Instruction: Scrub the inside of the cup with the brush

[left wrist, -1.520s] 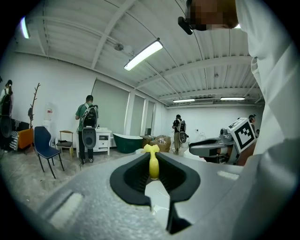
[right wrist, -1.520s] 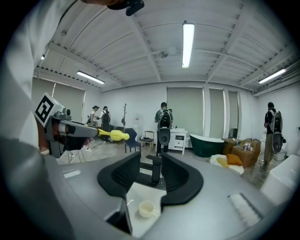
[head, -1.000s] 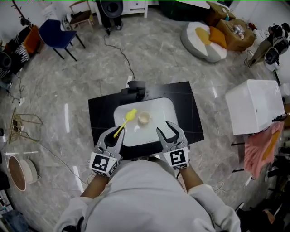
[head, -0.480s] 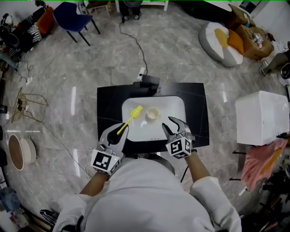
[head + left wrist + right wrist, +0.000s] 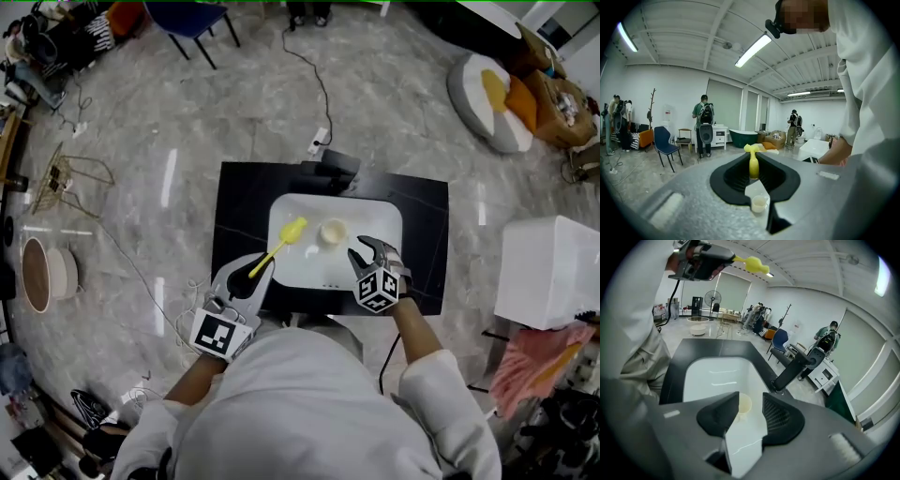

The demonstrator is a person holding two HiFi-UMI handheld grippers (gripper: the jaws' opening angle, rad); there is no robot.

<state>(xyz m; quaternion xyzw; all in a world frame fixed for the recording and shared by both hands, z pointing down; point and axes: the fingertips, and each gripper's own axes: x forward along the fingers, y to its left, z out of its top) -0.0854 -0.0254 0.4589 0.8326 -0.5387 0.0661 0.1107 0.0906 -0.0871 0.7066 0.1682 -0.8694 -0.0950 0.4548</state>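
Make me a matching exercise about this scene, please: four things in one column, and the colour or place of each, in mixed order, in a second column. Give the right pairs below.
Things:
1. brush
2. cup
3. sink
4. faucet

Colour or place:
A. white, holds the cup
B. yellow, held in the left gripper
C. black, at the sink's far edge
D. cream, inside the sink

Pairs: 1-B, 2-D, 3-A, 4-C

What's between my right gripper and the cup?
Only bare sink basin, per the head view. The right gripper is closing its jaws, empty, short of the cup.
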